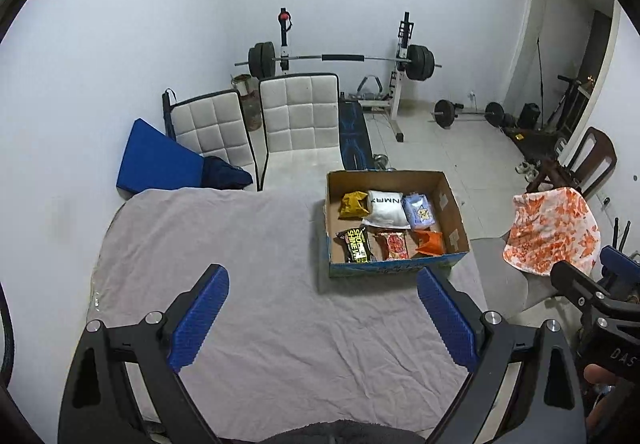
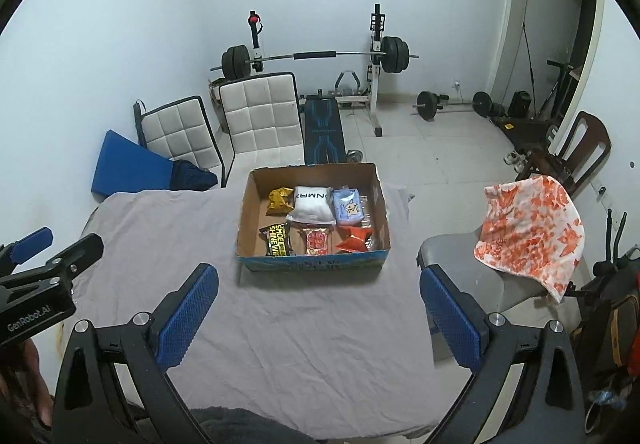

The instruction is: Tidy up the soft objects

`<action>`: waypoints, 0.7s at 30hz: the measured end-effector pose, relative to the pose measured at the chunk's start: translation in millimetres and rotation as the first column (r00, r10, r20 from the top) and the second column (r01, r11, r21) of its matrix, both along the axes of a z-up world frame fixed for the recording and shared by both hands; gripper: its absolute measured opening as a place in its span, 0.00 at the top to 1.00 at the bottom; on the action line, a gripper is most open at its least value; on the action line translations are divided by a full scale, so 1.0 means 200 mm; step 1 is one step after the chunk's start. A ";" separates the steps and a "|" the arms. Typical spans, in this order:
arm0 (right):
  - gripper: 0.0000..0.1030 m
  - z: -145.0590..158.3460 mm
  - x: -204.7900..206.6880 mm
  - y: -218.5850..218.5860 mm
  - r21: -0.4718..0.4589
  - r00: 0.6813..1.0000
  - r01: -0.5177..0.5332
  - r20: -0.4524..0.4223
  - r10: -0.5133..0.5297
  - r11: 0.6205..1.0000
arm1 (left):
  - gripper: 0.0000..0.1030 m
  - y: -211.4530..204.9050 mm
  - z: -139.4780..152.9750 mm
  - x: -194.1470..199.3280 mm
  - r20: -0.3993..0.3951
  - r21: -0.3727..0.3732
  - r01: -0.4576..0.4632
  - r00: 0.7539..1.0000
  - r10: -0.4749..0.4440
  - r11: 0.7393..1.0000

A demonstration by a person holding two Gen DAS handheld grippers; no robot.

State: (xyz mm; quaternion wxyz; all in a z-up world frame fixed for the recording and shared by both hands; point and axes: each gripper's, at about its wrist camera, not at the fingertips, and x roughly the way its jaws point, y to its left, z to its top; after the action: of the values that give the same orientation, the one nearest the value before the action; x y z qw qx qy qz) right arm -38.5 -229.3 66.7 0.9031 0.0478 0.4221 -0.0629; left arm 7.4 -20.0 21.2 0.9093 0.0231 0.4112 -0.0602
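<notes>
An open cardboard box (image 1: pixel 456 222) (image 2: pixel 244 216) stands on the grey-clothed table (image 1: pixel 248 284) (image 2: pixel 304 324). Inside lie several soft packets: a yellow pouch (image 1: pixel 353 204), a white packet (image 1: pixel 386 208) (image 2: pixel 313 204), a light-blue pouch (image 1: pixel 418 210), a black-and-yellow pack (image 1: pixel 356 244), a red snack pack (image 1: pixel 394 246) and an orange pouch (image 1: pixel 430 242) (image 2: pixel 354 238). My left gripper (image 1: pixel 322 308) is open and empty, hovering near the table's front. My right gripper (image 2: pixel 318 304) is open and empty, in front of the box.
An orange-and-white cloth (image 1: pixel 554 228) (image 2: pixel 528 232) hangs over a grey chair (image 2: pixel 452 256) right of the table. Two white padded chairs (image 1: pixel 300 124) and a blue pad (image 1: pixel 158 160) stand behind. A barbell rack (image 1: pixel 340 58) stands at the far wall.
</notes>
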 end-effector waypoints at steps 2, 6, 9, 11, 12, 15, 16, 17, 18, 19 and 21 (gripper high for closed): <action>0.00 0.02 -0.02 0.01 0.000 1.000 -0.002 0.003 0.002 1.000 | 0.06 0.01 0.02 -0.02 0.009 -0.009 -0.001 1.000 0.001 1.000; 0.00 0.04 -0.03 0.04 0.000 1.000 -0.008 0.000 0.008 1.000 | 0.06 0.02 0.03 -0.05 0.024 -0.017 -0.001 1.000 0.001 1.000; 0.00 0.05 -0.05 0.05 -0.002 1.000 -0.012 -0.003 0.012 1.000 | 0.06 0.02 0.04 -0.07 0.027 -0.018 0.002 1.000 -0.002 1.000; 0.00 0.05 -0.05 0.06 -0.002 1.000 -0.011 -0.001 0.011 1.000 | 0.06 0.02 0.03 -0.07 0.027 -0.022 0.006 1.000 -0.005 1.000; 0.00 0.05 -0.05 0.05 -0.003 1.000 -0.009 0.000 0.009 1.000 | 0.06 0.02 0.03 -0.08 0.026 -0.020 0.009 1.000 -0.009 1.000; 0.00 0.06 -0.06 0.06 0.000 1.000 -0.012 0.006 0.012 1.000 | 0.06 0.01 0.03 -0.09 0.024 -0.016 0.015 1.000 -0.015 1.000; 0.00 0.06 -0.06 0.05 0.001 1.000 -0.015 0.008 0.015 1.000 | 0.06 0.00 0.03 -0.09 0.023 -0.014 0.017 1.000 -0.017 1.000; 0.00 0.06 -0.06 0.05 0.004 1.000 -0.017 0.008 0.017 1.000 | 0.06 0.00 0.02 -0.09 0.023 -0.013 0.019 1.000 -0.018 1.000; 0.00 0.07 -0.07 0.05 0.005 1.000 -0.016 0.011 0.016 1.000 | 0.06 0.00 0.03 -0.09 0.024 -0.012 0.018 1.000 -0.018 1.000; 0.00 0.08 -0.07 0.05 0.003 1.000 -0.015 0.014 0.015 1.000 | 0.06 0.00 0.03 -0.10 0.025 -0.013 0.018 1.000 -0.018 1.000; 0.00 0.09 -0.08 0.05 0.001 1.000 -0.018 0.020 0.018 1.000 | 0.06 0.00 0.03 -0.10 0.027 -0.017 0.019 0.999 -0.019 1.000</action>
State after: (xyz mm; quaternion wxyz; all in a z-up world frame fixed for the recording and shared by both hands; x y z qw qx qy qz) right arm -53.8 -219.4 84.0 0.9078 0.0452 0.4135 -0.0541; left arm -12.4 -19.6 27.5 0.9143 0.0201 0.3980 -0.0721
